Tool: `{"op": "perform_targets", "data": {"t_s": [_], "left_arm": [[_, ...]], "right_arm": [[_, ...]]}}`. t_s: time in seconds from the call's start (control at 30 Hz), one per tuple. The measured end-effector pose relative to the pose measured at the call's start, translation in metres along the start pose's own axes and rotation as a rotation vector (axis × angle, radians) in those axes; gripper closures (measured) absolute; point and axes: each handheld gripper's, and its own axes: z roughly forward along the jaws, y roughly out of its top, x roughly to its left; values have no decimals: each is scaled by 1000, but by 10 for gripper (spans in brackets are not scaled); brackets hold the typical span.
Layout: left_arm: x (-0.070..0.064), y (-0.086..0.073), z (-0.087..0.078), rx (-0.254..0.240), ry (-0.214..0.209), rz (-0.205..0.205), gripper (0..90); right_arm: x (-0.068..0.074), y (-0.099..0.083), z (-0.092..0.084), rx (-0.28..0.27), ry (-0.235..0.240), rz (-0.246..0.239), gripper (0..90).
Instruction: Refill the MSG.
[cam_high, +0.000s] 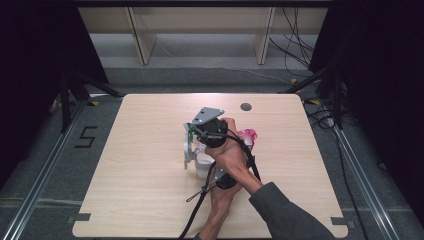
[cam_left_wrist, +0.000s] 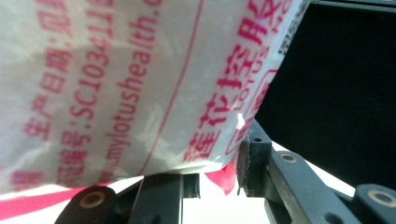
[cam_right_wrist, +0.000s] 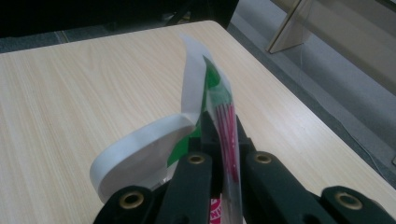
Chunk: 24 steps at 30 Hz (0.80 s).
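A plastic bag (cam_left_wrist: 116, 93) with red print sits between the two black jaws of my left gripper (cam_left_wrist: 205, 172), whose pads press on its lower edge. In the right gripper view my right gripper (cam_right_wrist: 219, 135) is shut on the bag's thin red, green and clear edge (cam_right_wrist: 225, 105). A white curved plastic piece (cam_right_wrist: 144, 149) lies against that edge on the left. In the high view both hands meet mid-table. The right gripper (cam_high: 194, 136), with its grey plate, is the farther one. The left gripper (cam_high: 209, 169) is nearer, below the bag (cam_high: 248, 135) and the white piece (cam_high: 190, 152).
The light wooden table (cam_high: 150, 200) carries a small round grey grommet (cam_high: 245, 106) near its far edge. Black cables (cam_high: 197, 210) trail from the grippers toward the near edge. Wooden shelf legs (cam_high: 142, 45) stand on the floor behind the table.
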Motion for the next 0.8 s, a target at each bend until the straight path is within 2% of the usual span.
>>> {"op": "perform_targets", "data": {"t_s": [0.1,0.17,0.2,0.23,0.33,0.43,0.47,0.5,0.57,0.63,0.67,0.73,0.8], "left_arm": [[1,-2,0,5,0,-5,730],[0,0,0,-8,0,-9,731],[2,1,-2,11,8,22,730],[0,1,-1,-9,13,1,730],[1,-2,0,5,3,-3,730],[1,-1,0,1,3,-5,730],[1,-1,0,1,2,-5,730],[1,-1,0,0,2,-6,730],[1,-1,1,-6,-2,-9,730],[1,0,0,1,-2,-6,730],[1,0,-1,-2,0,-7,730],[1,1,-1,-6,-1,-7,731],[1,0,-1,-1,0,-7,730]], "right_arm": [[0,-3,3,5,0,-12,900],[0,-2,0,2,1,22,900],[-2,-1,-2,4,8,12,900],[-1,0,-2,-12,0,17,900],[0,-2,2,10,-4,-7,900],[-1,-2,1,11,14,15,900],[-2,-2,1,-8,0,1,900],[0,-2,0,9,4,30,900],[0,-2,2,10,-2,-7,900],[2,-2,2,18,0,14,900],[-1,-1,2,2,-2,-8,900],[0,0,-1,14,10,7,900],[0,0,1,3,2,-5,900]]}}
